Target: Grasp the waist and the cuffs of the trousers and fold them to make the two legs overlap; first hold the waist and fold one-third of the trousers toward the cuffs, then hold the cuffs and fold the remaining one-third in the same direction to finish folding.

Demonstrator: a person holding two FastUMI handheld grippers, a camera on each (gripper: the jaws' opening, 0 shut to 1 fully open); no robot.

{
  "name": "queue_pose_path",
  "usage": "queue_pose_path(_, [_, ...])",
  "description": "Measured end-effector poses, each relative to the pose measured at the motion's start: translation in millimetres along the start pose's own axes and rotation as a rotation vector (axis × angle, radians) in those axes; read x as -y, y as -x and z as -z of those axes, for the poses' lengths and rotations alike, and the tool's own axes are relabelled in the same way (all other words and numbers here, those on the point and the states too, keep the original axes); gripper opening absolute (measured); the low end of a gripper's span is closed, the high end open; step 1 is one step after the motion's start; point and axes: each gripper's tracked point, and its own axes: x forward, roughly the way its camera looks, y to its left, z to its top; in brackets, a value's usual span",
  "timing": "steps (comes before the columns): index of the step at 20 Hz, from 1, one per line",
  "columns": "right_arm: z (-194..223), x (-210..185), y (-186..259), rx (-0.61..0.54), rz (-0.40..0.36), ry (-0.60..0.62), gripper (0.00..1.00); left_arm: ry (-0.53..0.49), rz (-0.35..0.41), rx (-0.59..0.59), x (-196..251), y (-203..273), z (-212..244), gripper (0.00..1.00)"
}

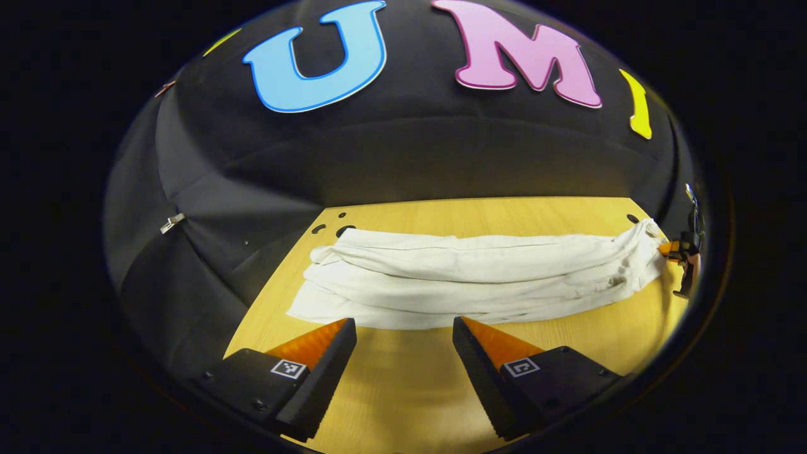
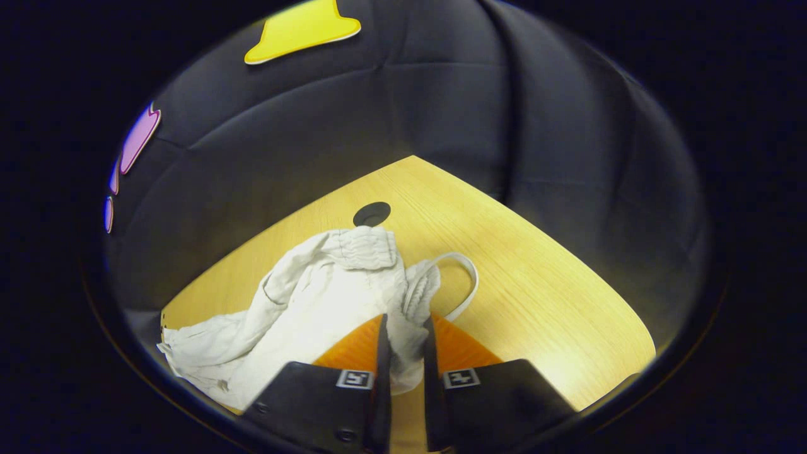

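Right tongs (image 2: 403, 334), at the bottom of the right gripper view, clench the white trousers' (image 2: 302, 309) bunched waist. Left tongs (image 1: 403, 334) gape released over bare tabletop (image 1: 403, 391), trousers (image 1: 466, 277) stretched across mid-frame beyond them.

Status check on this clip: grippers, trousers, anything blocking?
Left gripper open, short of the trousers. Right gripper shut on the waist end. Trousers lie lengthwise on the table, legs stacked. Nothing in the way.
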Motion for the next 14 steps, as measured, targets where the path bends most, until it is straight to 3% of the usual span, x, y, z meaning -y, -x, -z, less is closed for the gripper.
queue_pose_path(1, [-2.1, -0.9, 2.7, 0.005, -0.003, -0.003, 0.19, 0.001, 0.008, -0.002, 3.5, 4.3, 1.6, 0.98])
queue_pose_path(2, [-5.8, -2.4, 3.9, 0.010, -0.008, -0.001, 0.14, -0.002, 0.010, -0.003, 4.4, 7.4, 2.0, 0.98])
queue_pose_path(8, [-39.2, -17.6, 39.0, 0.094, -0.025, 0.058, 0.14, -0.013, -0.014, 0.024, -16.4, 21.7, -5.6, 0.98])
queue_pose_path(14, [-84.0, -86.0, 106.4, 0.227, -0.076, 0.249, 0.14, 0.041, -0.027, 0.043, -48.9, 44.4, -2.7, 0.98])
